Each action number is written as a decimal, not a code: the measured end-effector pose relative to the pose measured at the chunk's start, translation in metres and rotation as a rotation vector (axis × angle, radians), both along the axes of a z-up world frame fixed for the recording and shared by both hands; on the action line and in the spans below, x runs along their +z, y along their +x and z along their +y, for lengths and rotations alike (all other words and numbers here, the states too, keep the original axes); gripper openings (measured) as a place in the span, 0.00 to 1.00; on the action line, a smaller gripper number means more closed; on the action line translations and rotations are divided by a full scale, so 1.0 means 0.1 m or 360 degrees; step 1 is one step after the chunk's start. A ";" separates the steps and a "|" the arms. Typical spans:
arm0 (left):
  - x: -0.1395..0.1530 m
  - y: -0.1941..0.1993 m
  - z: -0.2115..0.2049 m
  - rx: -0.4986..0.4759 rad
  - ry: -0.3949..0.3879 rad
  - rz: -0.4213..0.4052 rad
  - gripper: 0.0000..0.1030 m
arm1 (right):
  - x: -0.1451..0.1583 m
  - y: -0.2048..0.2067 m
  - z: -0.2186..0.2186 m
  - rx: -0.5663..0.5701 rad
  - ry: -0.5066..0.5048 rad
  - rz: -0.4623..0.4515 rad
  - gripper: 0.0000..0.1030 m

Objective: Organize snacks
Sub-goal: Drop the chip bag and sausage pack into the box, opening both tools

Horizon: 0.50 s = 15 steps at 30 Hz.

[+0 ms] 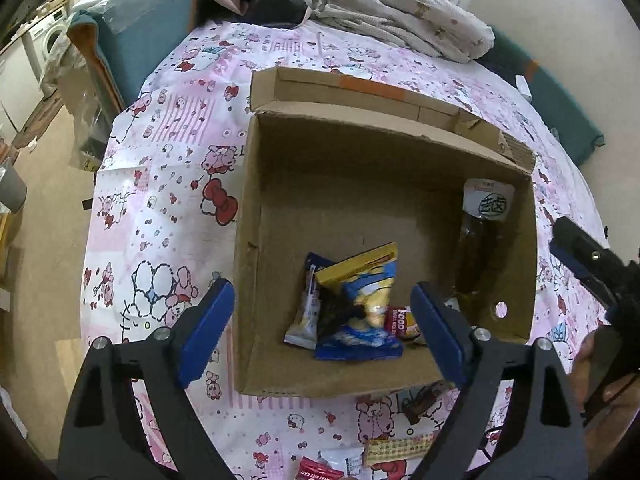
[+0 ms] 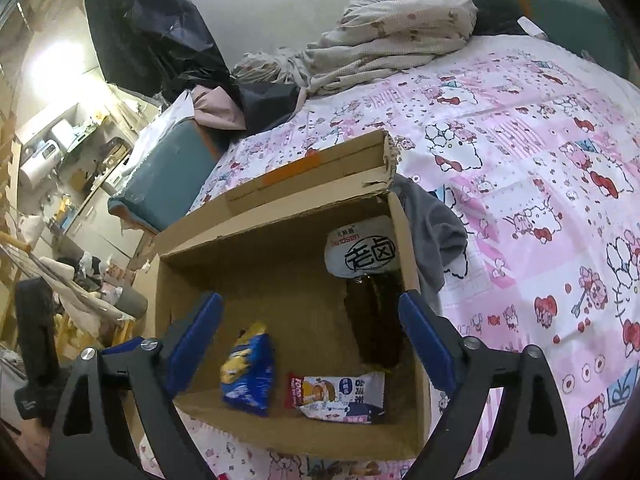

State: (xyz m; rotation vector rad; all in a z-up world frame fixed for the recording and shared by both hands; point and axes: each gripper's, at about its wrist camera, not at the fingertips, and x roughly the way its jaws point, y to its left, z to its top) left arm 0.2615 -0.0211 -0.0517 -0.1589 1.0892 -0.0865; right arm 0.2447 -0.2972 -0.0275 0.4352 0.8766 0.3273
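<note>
An open cardboard box (image 1: 256, 216) stands on a pink cartoon-print bedsheet; it also shows in the right wrist view (image 2: 192, 248). Inside lie a blue and yellow snack bag (image 1: 360, 312) (image 2: 250, 376), a white and red wrapped cake (image 2: 340, 396), a small white packet (image 1: 304, 320) and a dark packet with a white label (image 1: 480, 232) (image 2: 368, 280) against the right wall. My left gripper (image 1: 322, 332) is open and empty above the box's near side. My right gripper (image 2: 310, 344) is open and empty above the box.
Loose snack packets (image 1: 396, 448) lie on the sheet in front of the box. A rumpled blanket (image 1: 392, 4) and clothes are piled behind it. A teal cushioned seat (image 1: 140, 36) stands at the left. A grey cloth (image 2: 432, 232) hangs by the box's right side.
</note>
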 end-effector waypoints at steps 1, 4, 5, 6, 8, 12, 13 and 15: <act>0.00 -0.01 0.00 0.0004 0.0012 -0.0005 0.85 | 0.01 -0.02 0.00 0.0002 -0.0002 0.0001 0.90; 0.02 -0.05 -0.01 -0.0005 0.0049 -0.0039 0.85 | 0.04 -0.11 0.02 0.0010 -0.0022 0.0008 0.90; 0.04 -0.06 -0.01 -0.0007 0.0053 -0.0050 0.85 | 0.05 -0.14 0.03 0.0013 -0.0027 0.0011 0.90; 0.06 -0.09 -0.02 -0.0012 0.0059 -0.0070 0.85 | 0.06 -0.17 0.04 0.0020 -0.0032 0.0014 0.90; 0.07 -0.12 -0.03 -0.0024 0.0074 -0.0089 0.85 | 0.09 -0.24 0.07 0.0041 -0.0057 0.0016 0.90; 0.10 -0.21 -0.02 -0.0040 0.0090 -0.0102 0.85 | 0.10 -0.41 0.08 0.0047 -0.0081 0.0043 0.90; 0.11 -0.24 -0.02 -0.0037 0.0095 -0.0107 0.85 | 0.09 -0.45 0.08 0.0045 -0.0079 0.0052 0.90; 0.14 -0.29 0.00 -0.0042 0.0096 -0.0119 0.85 | 0.08 -0.52 0.07 0.0041 -0.0081 0.0075 0.90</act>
